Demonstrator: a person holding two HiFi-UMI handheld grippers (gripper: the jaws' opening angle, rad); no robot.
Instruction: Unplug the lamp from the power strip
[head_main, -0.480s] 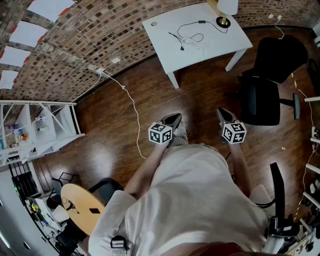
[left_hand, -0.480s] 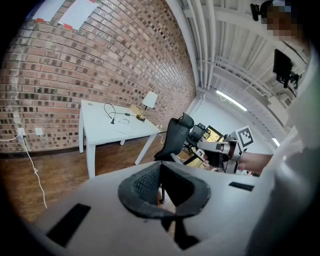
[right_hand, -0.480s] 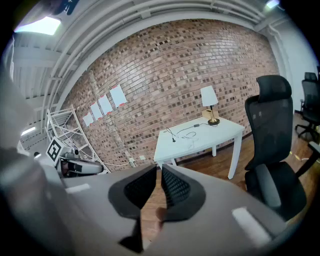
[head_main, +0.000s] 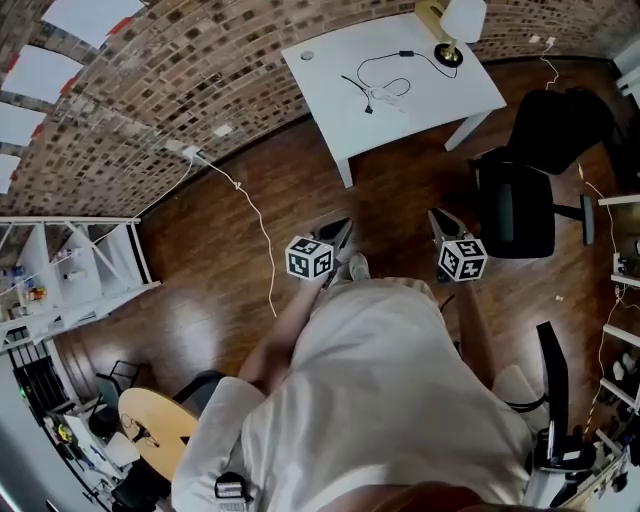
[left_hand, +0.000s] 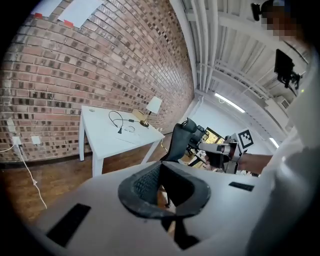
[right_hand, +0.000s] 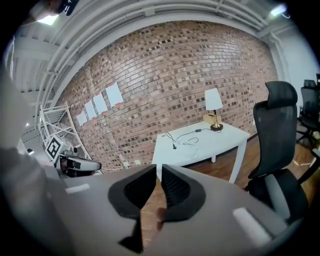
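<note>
The lamp (head_main: 452, 22) with its white shade stands at the far right corner of the white table (head_main: 330, 70). Its black cord (head_main: 385, 62) loops across the tabletop to a plug end beside a white cable; I cannot make out a power strip. The lamp (left_hand: 152, 107) also shows in the left gripper view, and the lamp (right_hand: 214, 102) in the right gripper view. My left gripper (head_main: 340, 228) (left_hand: 161, 167) and right gripper (head_main: 438, 218) (right_hand: 160, 170) hang side by side over the wood floor, well short of the table. Both are shut and hold nothing.
A black office chair (head_main: 520, 190) stands right of the table, close to my right gripper. A thin white cable (head_main: 262, 215) runs from the brick wall across the floor at the left. A white shelf rack (head_main: 70, 265) and a round wooden table (head_main: 160, 430) are at the left.
The head view has shifted slightly, and both grippers sit a little higher and further left in it. They stay side by side with jaws unchanged.
</note>
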